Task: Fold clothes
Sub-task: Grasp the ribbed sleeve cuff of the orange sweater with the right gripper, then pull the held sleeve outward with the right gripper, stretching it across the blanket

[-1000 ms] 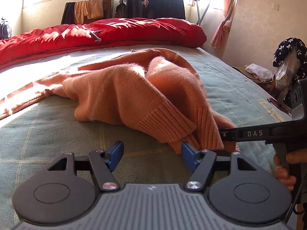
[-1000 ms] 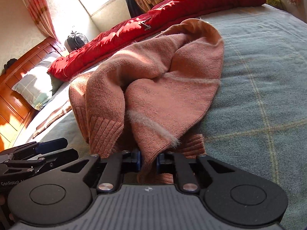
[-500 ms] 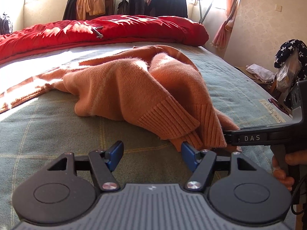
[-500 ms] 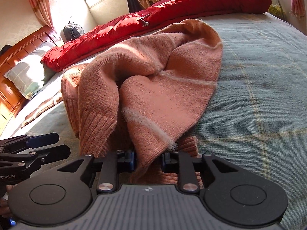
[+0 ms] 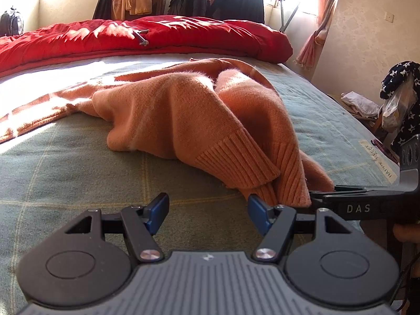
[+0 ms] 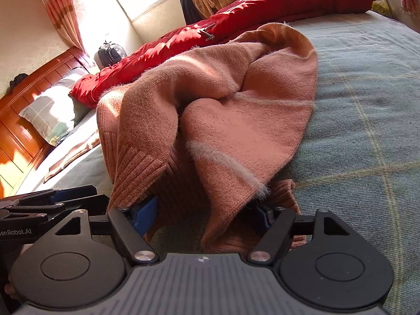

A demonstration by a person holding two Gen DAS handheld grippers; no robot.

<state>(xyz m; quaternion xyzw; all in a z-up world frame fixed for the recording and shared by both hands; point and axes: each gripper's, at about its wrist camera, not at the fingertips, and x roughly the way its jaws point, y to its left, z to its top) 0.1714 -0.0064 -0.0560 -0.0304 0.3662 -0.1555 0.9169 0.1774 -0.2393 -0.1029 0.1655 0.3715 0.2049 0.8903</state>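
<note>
Left wrist view: the left gripper hangs low over the bed with its jaws wide and nothing between them; its right pad sits just beside the sweater's ribbed hem. The sweater lies bunched in the middle of the bed, 1 sleeve trailing into the sun, in front of the red quilt.

Right wrist view: the right gripper has just been opening and its jaws now stand wide (a fold of sweater still drapes between them, unpinched). I judge this a release after dragging the hem near. Next, each gripper needs a fresh hold on a hem corner to spread the garment flat.
</note>
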